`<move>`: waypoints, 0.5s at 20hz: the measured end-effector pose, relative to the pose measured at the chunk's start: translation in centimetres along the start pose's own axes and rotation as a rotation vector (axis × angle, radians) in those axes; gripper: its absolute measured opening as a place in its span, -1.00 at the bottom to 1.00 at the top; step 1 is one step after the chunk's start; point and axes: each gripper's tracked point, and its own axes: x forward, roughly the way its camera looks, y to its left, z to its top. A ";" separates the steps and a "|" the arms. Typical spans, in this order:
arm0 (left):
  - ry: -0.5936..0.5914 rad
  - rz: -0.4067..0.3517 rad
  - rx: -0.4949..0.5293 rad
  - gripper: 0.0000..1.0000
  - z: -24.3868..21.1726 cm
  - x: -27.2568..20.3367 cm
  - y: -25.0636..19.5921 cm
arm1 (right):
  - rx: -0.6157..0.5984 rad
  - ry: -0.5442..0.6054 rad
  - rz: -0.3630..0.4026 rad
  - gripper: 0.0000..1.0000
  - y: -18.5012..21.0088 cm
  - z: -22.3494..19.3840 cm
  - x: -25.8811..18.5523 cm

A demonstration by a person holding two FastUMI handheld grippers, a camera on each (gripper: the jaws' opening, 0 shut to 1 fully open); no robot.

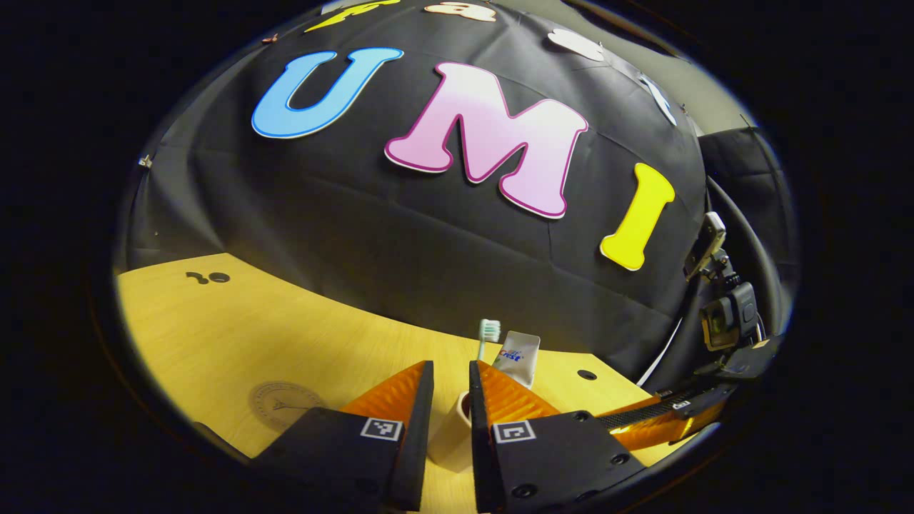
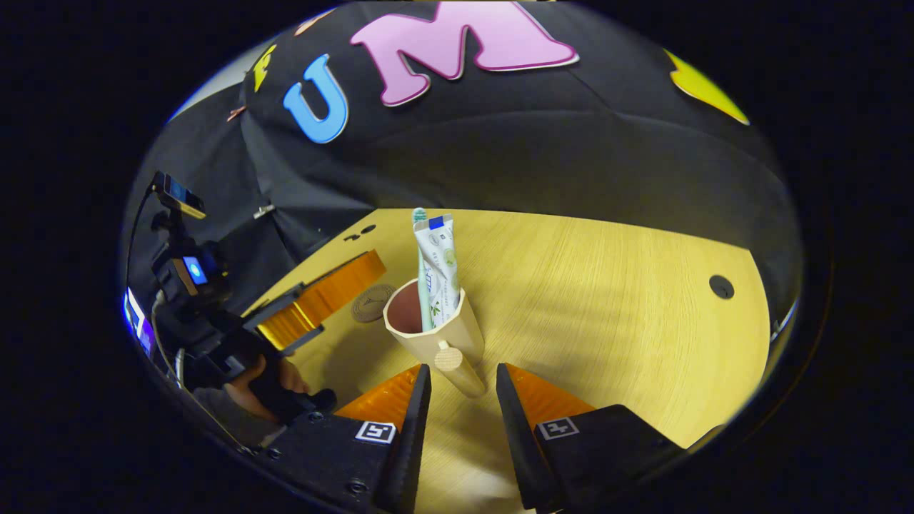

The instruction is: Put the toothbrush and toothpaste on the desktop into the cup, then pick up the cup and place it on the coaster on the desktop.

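Right gripper view puts the wooden desktop (image 2: 607, 300) across the middle and right of the frame, with the cup (image 2: 435, 335) standing just left of centre. The toothpaste (image 2: 441, 268) and the toothbrush (image 2: 421, 265) both stand upright in it, so I judge the loading step done and the cup pick-up as the step in hand. The round coaster (image 2: 373, 303) lies flat just left of the cup, partly behind it. At lower left, a hand (image 2: 268, 382) holds the left gripper (image 2: 325, 296).

Next, the right gripper (image 2: 463, 378) needs to ease forward and close on the cup's handle (image 2: 457, 371) or body, lift without tipping the tall contents, then carry it the short way to the coaster.

Its fingers stand apart at the bottom of the frame, flanking the handle and apparently not touching it.

Left gripper view shows the left gripper's own fingers apart at bottom centre, with the cup seen between them; contact cannot be told.
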 end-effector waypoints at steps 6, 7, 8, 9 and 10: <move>0.061 0.059 0.022 -0.02 0.7 -7.0 2.6 | -0.156 0.158 0.011 0.13 0.5 -0.1 2.3; 0.071 0.074 0.036 -0.02 0.9 -8.2 3.2 | -0.174 0.190 0.011 0.13 0.5 -0.6 2.7; 0.082 0.088 0.052 -0.20 0.7 -9.4 3.7 | -0.188 0.221 0.012 0.13 0.6 -0.9 3.1; 0.088 0.103 0.071 -0.19 0.9 -10.6 4.3 | -0.199 0.248 0.013 0.13 0.6 -1.3 3.5; 0.097 0.114 0.082 -0.20 0.9 -11.8 4.9 | -0.207 0.272 0.014 0.14 0.7 -1.6 3.9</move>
